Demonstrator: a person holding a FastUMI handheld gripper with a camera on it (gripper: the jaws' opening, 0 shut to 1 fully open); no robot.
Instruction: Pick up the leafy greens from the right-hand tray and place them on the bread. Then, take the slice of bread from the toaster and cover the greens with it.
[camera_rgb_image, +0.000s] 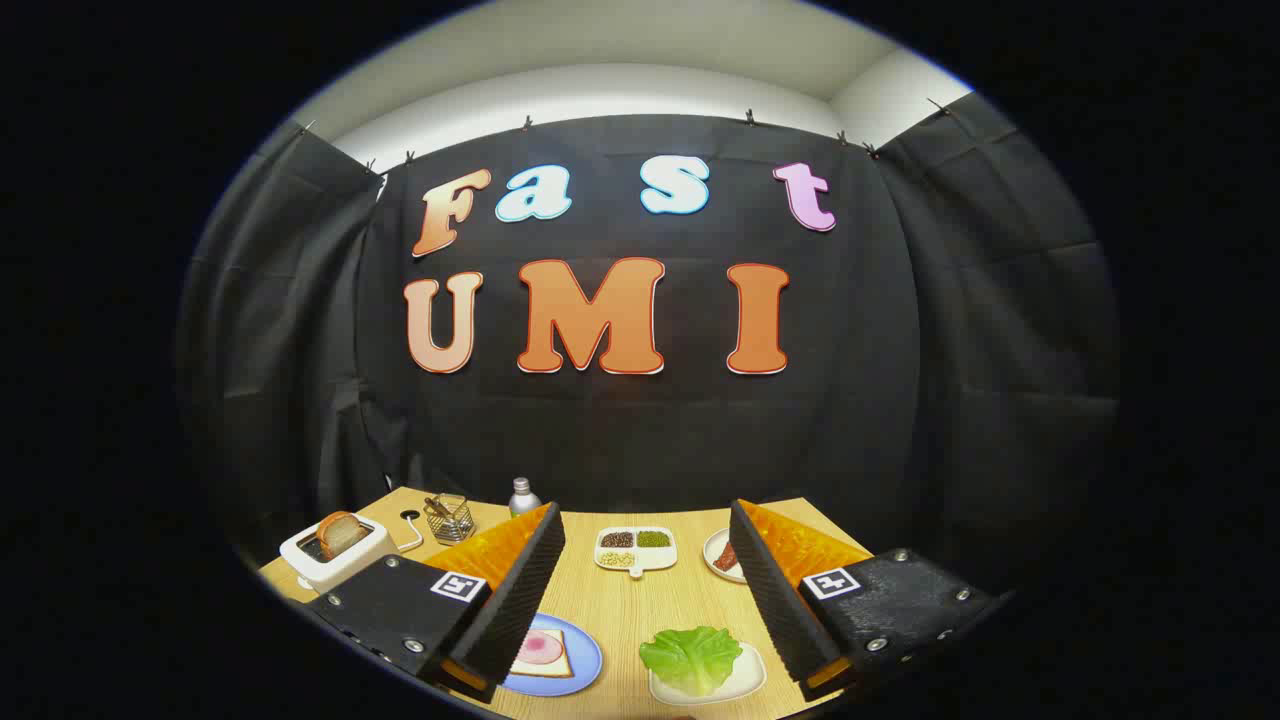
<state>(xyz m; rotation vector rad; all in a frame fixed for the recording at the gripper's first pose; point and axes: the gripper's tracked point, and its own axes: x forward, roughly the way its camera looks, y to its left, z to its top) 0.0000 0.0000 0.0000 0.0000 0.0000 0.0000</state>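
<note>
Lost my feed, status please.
Gripper open, holding nothing. Leafy greens on white tray between fingers. Bread on blue plate. Path clear.

open table between tool fingers

— What sort of place is this?

— A staged booth, not a real kitchen. Black cloth is clipped up as walls, with a plain white ceiling above.

— Yet it is laid out like a breakfast corner?

— Yes: a wooden tabletop carries a white toaster with bread in it, a divided dish of grains, a blue plate and a bottle.
</note>
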